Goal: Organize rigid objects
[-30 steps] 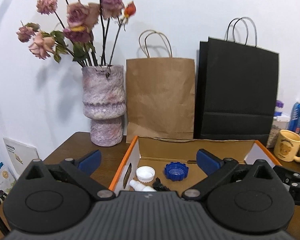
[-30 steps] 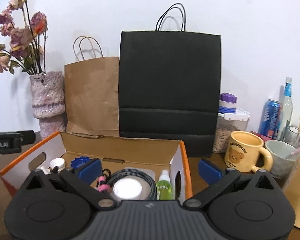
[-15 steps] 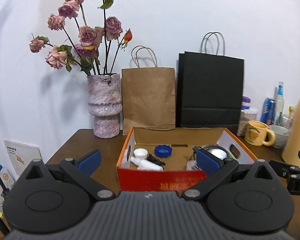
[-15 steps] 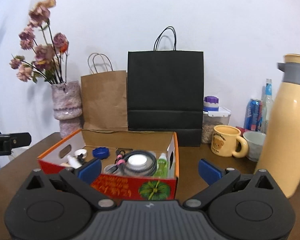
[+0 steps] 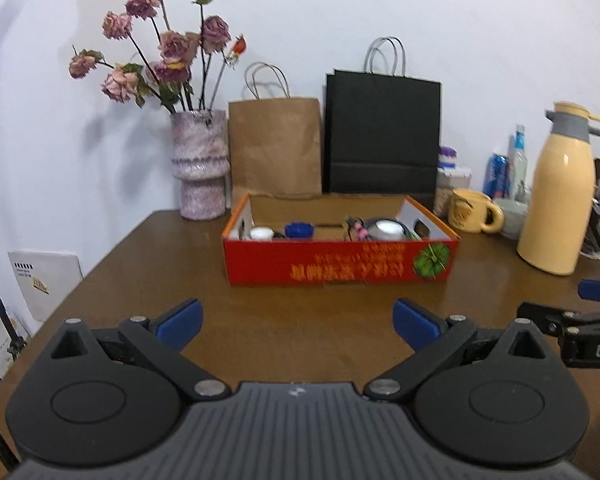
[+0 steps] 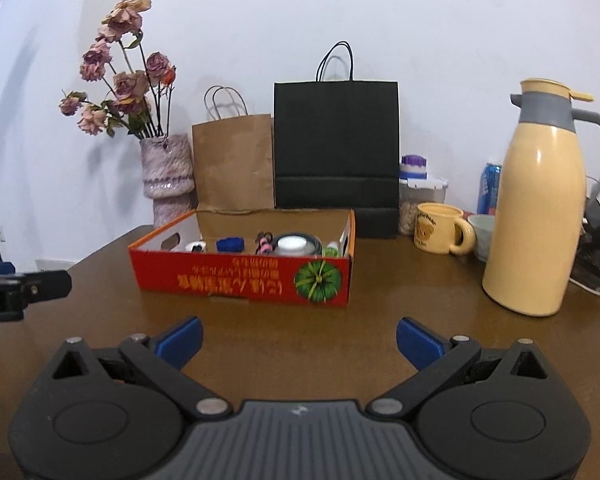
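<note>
**Both tongs empty, small hard items sitting in the red box**

Nearest, the left tongs (image 5: 296, 318) and right tongs (image 6: 299, 336) hang over bare brown tabletop (image 6: 364, 320), each with its blue pads spread wide and nothing between them. Beyond them stands the red cardboard box (image 6: 240, 280), well apart from both. Inside it lie a white cap (image 5: 261, 233), a blue ribbed cap (image 6: 230, 244), a coiled dark cable around a white disc (image 6: 292, 244) and a green-topped bottle (image 6: 332, 250). The caps look light, stiff and likely slick; pinching across the ribbed rim should hold best. The cable would flex. Behind the box stand paper bags, a vase (image 5: 199, 164), a yellow mug (image 6: 440, 234) and a tall jug (image 6: 536, 220).
</note>
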